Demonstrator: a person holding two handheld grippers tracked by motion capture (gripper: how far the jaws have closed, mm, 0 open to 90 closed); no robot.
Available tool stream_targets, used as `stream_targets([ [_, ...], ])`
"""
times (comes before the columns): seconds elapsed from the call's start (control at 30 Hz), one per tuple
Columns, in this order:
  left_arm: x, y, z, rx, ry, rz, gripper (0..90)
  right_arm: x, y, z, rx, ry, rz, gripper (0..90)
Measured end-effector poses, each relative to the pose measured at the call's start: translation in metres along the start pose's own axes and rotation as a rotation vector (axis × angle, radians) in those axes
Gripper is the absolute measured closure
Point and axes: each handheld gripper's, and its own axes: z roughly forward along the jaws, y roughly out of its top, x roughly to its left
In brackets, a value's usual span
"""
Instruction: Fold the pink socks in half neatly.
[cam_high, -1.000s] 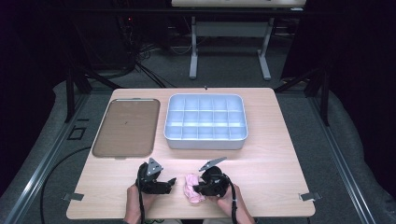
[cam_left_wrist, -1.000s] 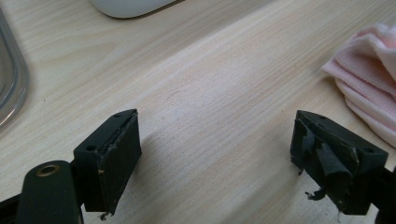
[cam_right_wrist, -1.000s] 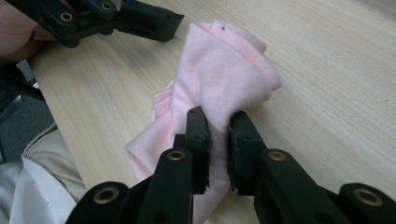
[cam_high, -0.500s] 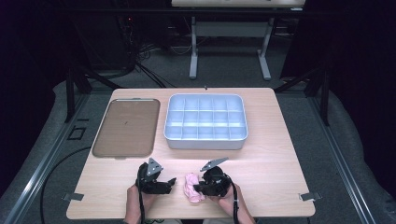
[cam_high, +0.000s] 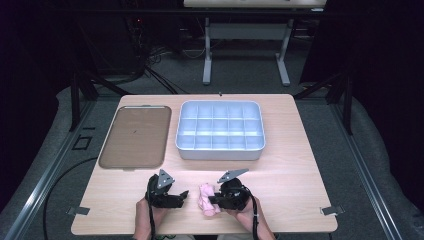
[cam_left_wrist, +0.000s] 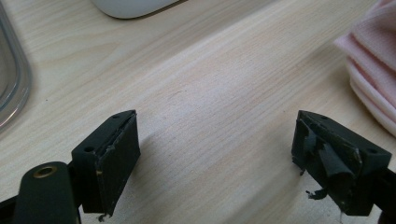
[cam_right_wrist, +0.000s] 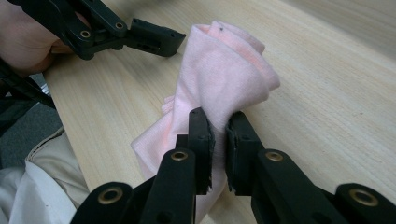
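A rolled pink cloth (cam_high: 206, 198) lies near the table's front edge between my two hands. My right gripper (cam_high: 213, 200) comes at it from the right and is shut on a fold of it. In the right gripper view the two black jaws (cam_right_wrist: 219, 126) pinch the cloth (cam_right_wrist: 219, 70) near its middle. My left gripper (cam_high: 183, 194) rests just left of the cloth, apart from it. Its jaws (cam_left_wrist: 215, 154) stand wide open over bare wood, and the cloth (cam_left_wrist: 373, 70) lies beyond its right jaw.
A flat brown tray (cam_high: 135, 137) sits at the back left of the wooden table (cam_high: 300, 175). A pale blue box (cam_high: 220, 131) with several compartments stands behind the hands. Bare wood runs to the right of the right hand.
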Motion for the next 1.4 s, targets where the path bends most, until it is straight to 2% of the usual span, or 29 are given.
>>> stream_targets([
  [0.23, 0.0, 0.0, 0.0, 0.0, -0.001, 0.0, 15.3, -0.003, 0.0, -0.006, -0.018, -0.014, 0.005, 82.3],
  [0.43, 0.0, 0.0, 0.0, 0.0, 0.0, -0.001, 15.2, -0.005, 0.001, -0.015, -0.031, -0.032, -0.011, 82.3],
  [0.73, 0.0, 0.0, 0.0, 0.0, 0.003, -0.002, 15.2, -0.01, 0.002, -0.03, -0.073, -0.056, 0.006, 82.3],
  [1.4, 0.0, 0.0, 0.0, 0.0, 0.005, -0.003, 15.2, -0.019, 0.006, -0.047, -0.091, -0.11, 0.011, 82.2],
])
